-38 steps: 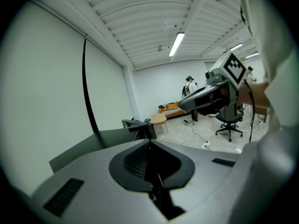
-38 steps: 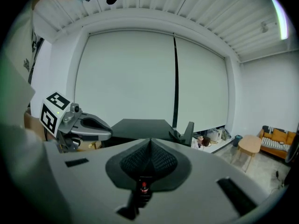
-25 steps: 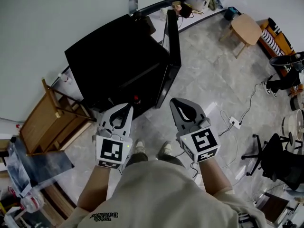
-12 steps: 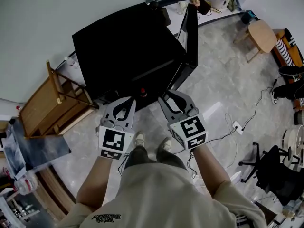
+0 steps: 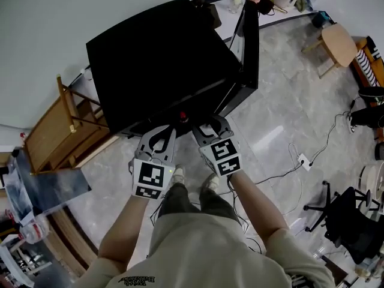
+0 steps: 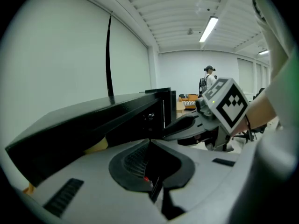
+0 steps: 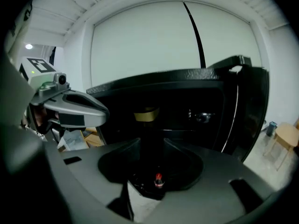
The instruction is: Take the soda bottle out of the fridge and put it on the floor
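I have both claws out in front of the black fridge (image 5: pixel 156 59), whose door (image 5: pixel 249 53) stands swung open on the right side of the head view. The right claw (image 5: pixel 210 125) (image 7: pixel 151 143) has just been opening. In its own view the two jaws stand clearly apart, and through the gap I see the soda bottle (image 5: pixel 182 117) (image 7: pixel 158 179). It looks small and dark with a red cap, ahead of the tips and low in the fridge's dark opening. The pads press on nothing, so this claw has hold of nothing. The left claw (image 5: pixel 165 131) (image 6: pixel 149 143) sits just beside it, its jaws meeting at the tips, closed with nothing pinched. A red speck shows through the hollow behind those tips, too small for me to name. In the head view the bottle's cap sits right at the lower front edge of the fridge, just beyond the two claws and between them. I cannot tell whether the bottle stands on the bottom shelf or on the floor (image 5: pixel 282 119) at the fridge's foot. Higher inside the fridge, the right gripper view shows something with a yellow band (image 7: pixel 145 115). A wooden frame (image 5: pixel 60 140) stands left of the fridge, a round wooden stool (image 5: pixel 339 41) is well off to the right, and a power strip (image 5: pixel 304 159) with its cable lies on the floor.
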Action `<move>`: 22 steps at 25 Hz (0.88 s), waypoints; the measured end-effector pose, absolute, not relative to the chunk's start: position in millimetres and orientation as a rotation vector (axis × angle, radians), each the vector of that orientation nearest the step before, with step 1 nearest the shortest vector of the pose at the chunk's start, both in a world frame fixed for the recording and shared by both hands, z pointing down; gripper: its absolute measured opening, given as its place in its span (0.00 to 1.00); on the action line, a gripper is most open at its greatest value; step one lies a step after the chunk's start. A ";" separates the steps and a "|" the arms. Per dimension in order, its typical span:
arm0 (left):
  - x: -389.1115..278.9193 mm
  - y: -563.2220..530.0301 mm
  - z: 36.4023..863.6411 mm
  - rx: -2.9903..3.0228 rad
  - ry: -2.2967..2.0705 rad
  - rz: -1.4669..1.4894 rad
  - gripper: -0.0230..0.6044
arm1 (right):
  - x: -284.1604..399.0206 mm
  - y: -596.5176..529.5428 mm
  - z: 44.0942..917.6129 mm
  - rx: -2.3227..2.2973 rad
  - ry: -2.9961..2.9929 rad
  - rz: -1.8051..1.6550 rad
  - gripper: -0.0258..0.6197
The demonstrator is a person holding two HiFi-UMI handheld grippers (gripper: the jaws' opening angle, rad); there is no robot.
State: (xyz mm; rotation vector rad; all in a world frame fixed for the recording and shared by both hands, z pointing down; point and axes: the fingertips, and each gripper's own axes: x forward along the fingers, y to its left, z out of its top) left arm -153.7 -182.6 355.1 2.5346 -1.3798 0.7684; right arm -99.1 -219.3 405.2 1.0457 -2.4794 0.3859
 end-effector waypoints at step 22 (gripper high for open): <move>-176.0 -224.4 495.2 2.360 -1.400 0.786 0.05 | -146.1 -265.9 611.5 0.919 -2.362 0.408 0.32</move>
